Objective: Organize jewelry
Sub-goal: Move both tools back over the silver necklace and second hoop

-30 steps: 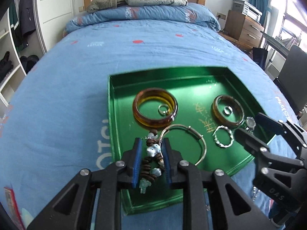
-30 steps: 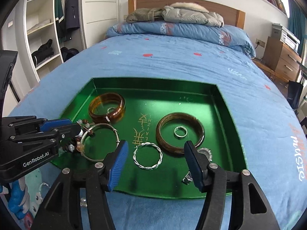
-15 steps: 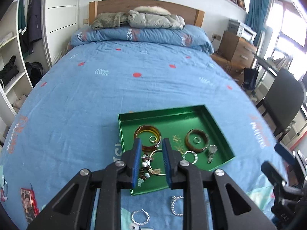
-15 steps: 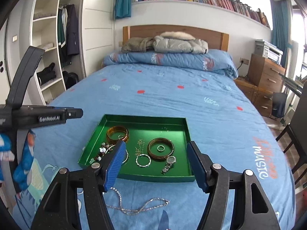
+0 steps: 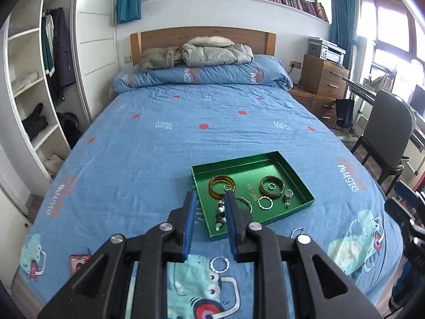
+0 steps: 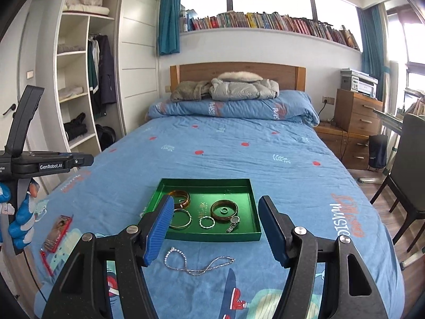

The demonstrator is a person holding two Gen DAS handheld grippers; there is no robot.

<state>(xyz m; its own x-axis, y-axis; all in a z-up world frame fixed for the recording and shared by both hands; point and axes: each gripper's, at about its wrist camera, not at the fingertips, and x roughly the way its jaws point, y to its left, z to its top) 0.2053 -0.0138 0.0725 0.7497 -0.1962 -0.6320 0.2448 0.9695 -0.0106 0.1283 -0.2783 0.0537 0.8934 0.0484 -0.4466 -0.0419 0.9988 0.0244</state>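
A green tray [image 5: 292,178] [image 6: 204,182] lies on the blue bedspread. It holds an amber bangle [image 5: 221,186], a brown bangle [image 5: 271,186] around a small ring, a thin silver bangle [image 5: 245,203], a twisted silver ring [image 5: 265,202], a watch [image 5: 288,198] and a beaded bracelet [image 5: 220,214]. My left gripper [image 5: 210,195] hangs well above the tray's near-left corner, narrowly open and empty. My right gripper [image 6: 215,200] is high over the near edge of the tray, wide open and empty. A silver chain necklace [image 6: 196,264] lies on the bed below it.
Two loose silver rings [image 5: 220,263] [image 5: 297,231] and a red card packet [image 6: 57,230] lie on the bedspread near the tray. Wardrobe shelves [image 6: 74,93] stand at the left. A chair [image 5: 387,133] and a wooden drawer unit [image 5: 324,77] stand at the right.
Both grippers have drawn back and up from the tray, so much more of the bed shows. The beaded bracelet stays in the tray, no longer between the left fingers.
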